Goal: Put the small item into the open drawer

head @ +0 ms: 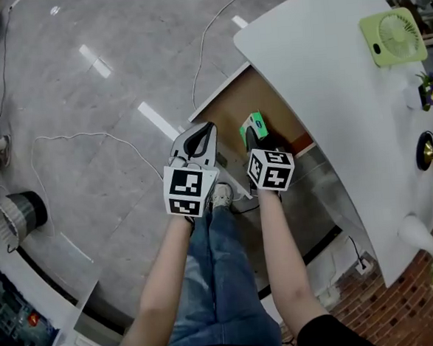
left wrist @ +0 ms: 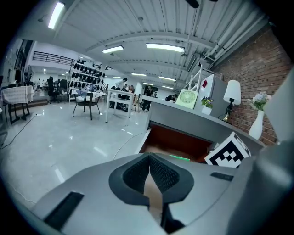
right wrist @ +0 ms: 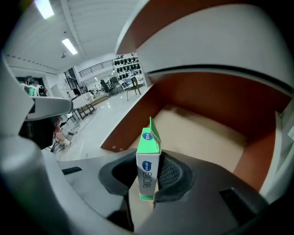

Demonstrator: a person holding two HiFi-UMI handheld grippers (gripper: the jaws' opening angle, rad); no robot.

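A green fan (head: 392,36) stands on the white bench (head: 328,72) at two o'clock, a white vase (head: 419,234) at four; a cable (head: 88,135) trails over the floor (head: 81,37) at nine.

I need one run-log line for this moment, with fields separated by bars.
right claw: shut on green carton | carton: over open drawer, not released | left claw: shut, empty

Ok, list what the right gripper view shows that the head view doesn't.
Only the right gripper view: the right gripper with its jaws pressed on the sides of the green carton, and the carton's blue logo. Only the head view: the green fan on the white tabletop, and the person's forearms. Both: the carton and the open drawer.
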